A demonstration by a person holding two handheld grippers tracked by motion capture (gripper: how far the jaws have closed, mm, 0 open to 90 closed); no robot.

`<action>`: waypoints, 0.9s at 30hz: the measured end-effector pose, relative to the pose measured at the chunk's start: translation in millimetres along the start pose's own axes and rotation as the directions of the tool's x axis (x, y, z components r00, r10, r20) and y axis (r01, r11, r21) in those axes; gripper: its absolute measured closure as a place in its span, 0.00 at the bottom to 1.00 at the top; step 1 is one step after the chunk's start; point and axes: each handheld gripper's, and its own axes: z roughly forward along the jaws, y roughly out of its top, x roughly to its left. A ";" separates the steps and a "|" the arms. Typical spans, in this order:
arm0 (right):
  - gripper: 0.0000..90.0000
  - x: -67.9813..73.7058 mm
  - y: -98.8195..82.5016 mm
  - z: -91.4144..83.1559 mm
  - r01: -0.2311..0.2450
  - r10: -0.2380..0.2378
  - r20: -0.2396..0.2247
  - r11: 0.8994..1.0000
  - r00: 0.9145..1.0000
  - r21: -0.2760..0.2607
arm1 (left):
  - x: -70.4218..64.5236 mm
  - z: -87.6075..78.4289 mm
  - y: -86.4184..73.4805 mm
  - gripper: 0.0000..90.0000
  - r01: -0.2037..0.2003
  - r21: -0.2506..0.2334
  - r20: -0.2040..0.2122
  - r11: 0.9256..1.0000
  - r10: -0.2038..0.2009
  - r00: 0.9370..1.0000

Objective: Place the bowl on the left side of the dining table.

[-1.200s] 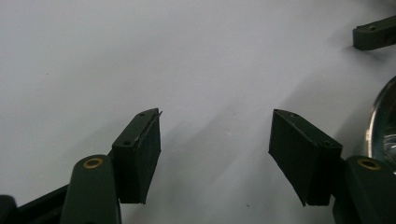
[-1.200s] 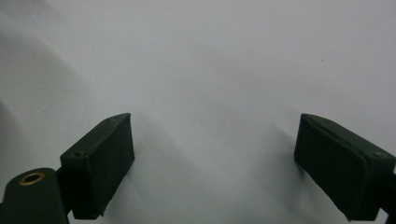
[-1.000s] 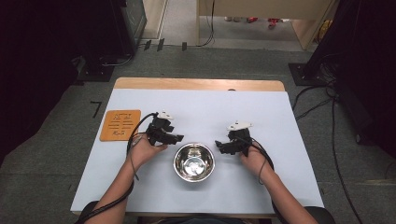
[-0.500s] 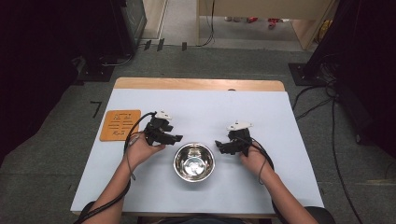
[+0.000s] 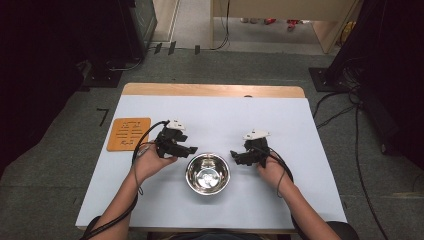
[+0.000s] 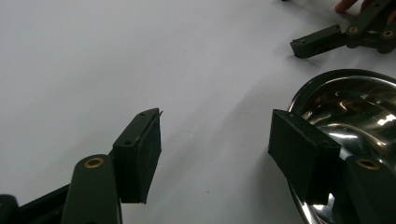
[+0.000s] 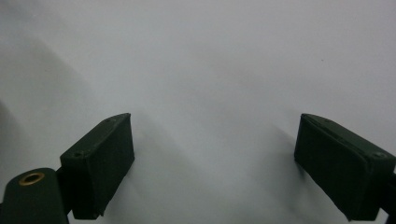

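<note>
A shiny steel bowl point(image 5: 208, 173) stands empty on the white-covered table point(image 5: 225, 115), near the front edge, between my two hands. My left gripper point(image 5: 190, 149) hovers just beyond the bowl's upper left rim, pointing right. In the left gripper view the left gripper point(image 6: 215, 140) is open, with only bare table between its jaws; one jaw overlaps the bowl's point(image 6: 355, 107) rim. My right gripper point(image 5: 234, 156) sits to the right of the bowl, pointing left at it. In its own view the right gripper point(image 7: 215, 154) is open wide over bare table.
An orange square mat point(image 5: 128, 133) lies at the table's left side. A wooden strip point(image 5: 210, 90) edges the far side. Cables trail from both grippers along my forearms. Dark equipment and floor cables point(image 5: 350, 115) surround the table.
</note>
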 end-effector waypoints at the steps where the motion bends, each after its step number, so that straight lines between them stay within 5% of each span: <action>1: 0.13 0.0 0.0 0.0 0.000 0.000 0.000 1.000 1.000 0.000 | 0.0 0.0 0.0 0.39 0.000 0.000 0.000 1.000 0.000 1.000; 27: 0.13 0.0 0.0 0.1 0.001 -0.001 0.001 1.000 1.000 -0.002 | -21.2 8.6 0.9 0.43 -0.060 0.007 0.074 0.998 0.060 0.995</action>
